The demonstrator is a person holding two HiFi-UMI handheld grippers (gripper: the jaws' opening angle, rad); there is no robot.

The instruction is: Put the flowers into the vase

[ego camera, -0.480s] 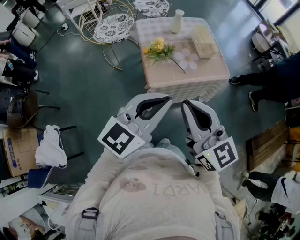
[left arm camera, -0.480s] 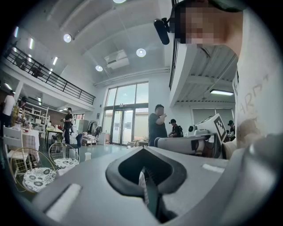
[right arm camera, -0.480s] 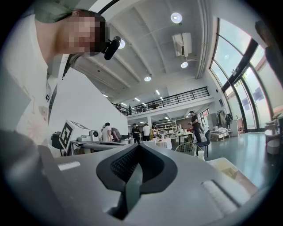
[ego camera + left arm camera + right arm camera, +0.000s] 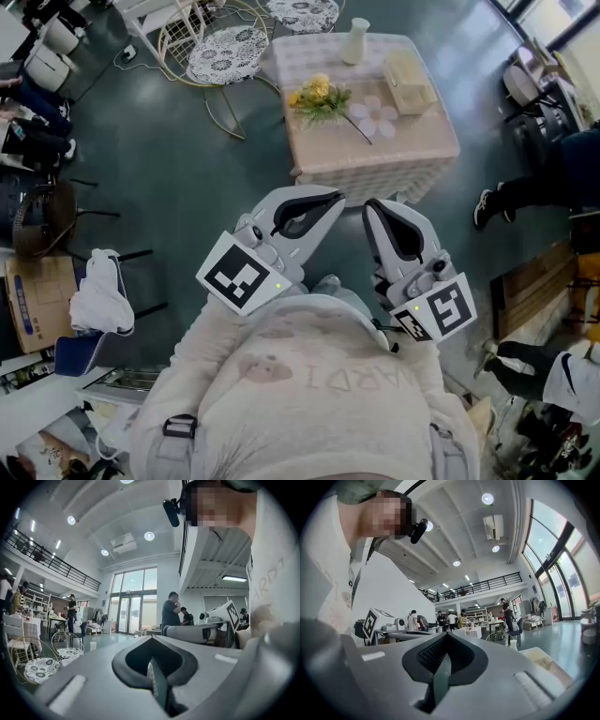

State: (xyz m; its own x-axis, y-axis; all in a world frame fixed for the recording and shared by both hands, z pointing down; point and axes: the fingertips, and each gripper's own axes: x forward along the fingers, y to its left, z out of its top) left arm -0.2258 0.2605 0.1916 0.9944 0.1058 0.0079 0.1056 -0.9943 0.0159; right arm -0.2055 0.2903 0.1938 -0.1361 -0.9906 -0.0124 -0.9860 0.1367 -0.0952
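The step in hand looks like the approach: the person stands well apart from the surface [image 4: 412, 141], so nothing can be picked up yet. To do it well, the person would close in until the flowers [image 4: 319, 98] sit within easy reach. One pair of tongs should then spread and take the dark stem that trails toward 4 o'clock from the yellow heads, not the blooms themselves, which would likely crush. The other pair could steady the vase [image 4: 353, 42], since a tall narrow vessel probably tips easily as stems go in.

The flowers lie flat on the surface at roughly 12 o'clock from the tongs. The vase stands upright at about 1 o'clock of the bunch, apart from it, and a pale box [image 4: 408, 82] sits near 3 o'clock.

The left tongs [image 4: 326, 200] are pressed together, holding and touching nothing, and are kept close to the chest. The right tongs [image 4: 375, 208] are likewise pressed together and empty, just beside the left.
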